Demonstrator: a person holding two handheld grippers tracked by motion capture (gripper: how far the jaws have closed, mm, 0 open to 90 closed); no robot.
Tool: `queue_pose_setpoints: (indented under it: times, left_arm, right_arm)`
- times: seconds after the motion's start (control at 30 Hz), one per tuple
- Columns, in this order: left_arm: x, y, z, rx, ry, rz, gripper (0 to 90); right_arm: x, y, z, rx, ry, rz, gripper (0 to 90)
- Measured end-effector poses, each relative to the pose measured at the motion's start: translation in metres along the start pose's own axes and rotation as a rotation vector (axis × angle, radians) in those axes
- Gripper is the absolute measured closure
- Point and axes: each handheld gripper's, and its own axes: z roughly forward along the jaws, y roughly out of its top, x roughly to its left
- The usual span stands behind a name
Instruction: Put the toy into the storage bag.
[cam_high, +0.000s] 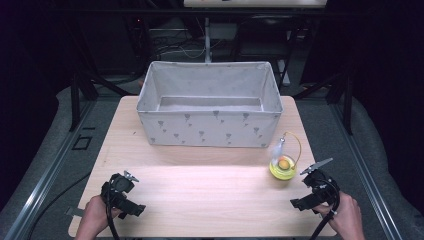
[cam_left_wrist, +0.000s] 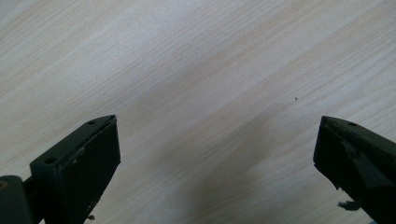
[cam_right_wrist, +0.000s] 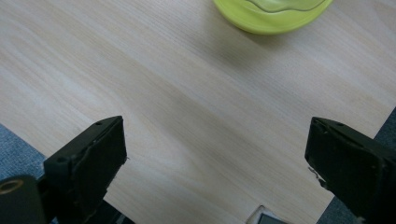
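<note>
We note the right gripper (cam_high: 316, 181) held low over the near right corner of the table, its two black jaws spread wide and holding nothing; its own view (cam_right_wrist: 217, 154) has bare wood between the jaws. The nearest thing to it is the small yellow-green plastic bowl with a thin yellow hoop handle (cam_high: 283, 167), which stands on the table just beyond and slightly inward of this gripper, apart from it; an orange rounded piece sits inside the bowl. In the right gripper view we see the bowl's yellow-green underside (cam_right_wrist: 271, 16) at the top edge, well ahead of the jaws. The left gripper (cam_high: 123, 186) sits over the near left corner, well apart from the bowl, jaws likewise released and empty; its own view (cam_left_wrist: 217, 154) looks down on plain wood grain with a soft shadow between the jaws. Each gripper is held by a hand entering from the bottom edge. The light wooden table (cam_high: 200, 185) carries, at its far half, the large grey fabric storage bin with a small printed pattern (cam_high: 210, 127), open at the top and standing upright, with the bowl near its right front corner.
</note>
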Motion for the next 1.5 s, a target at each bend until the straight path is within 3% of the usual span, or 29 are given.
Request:
queue_pose_setpoints:
  times: [0.43, 0.57, 1.17, 1.5]
  left_arm:
    - [0.000, 0.000, 0.000, 0.001, 0.002, -0.001, 0.6]
    - [0.000, 0.000, -0.001, 0.002, 0.002, -0.001, 0.6]
    - [-0.001, 0.000, 0.000, 0.003, 0.005, 0.005, 0.5]
    - [-0.001, 0.000, 0.000, 0.004, 0.003, 0.001, 0.4]
  right_arm:
    - [-0.002, 0.021, -0.026, -0.021, -0.001, -0.043, 2.6]
    - [-0.004, 0.030, -0.031, -0.027, -0.020, -0.049, 1.2]
    - [-0.014, 0.068, -0.047, -0.015, -0.024, -0.086, 0.0]
    - [-0.017, 0.090, -0.061, -0.007, -0.035, -0.126, 16.7]
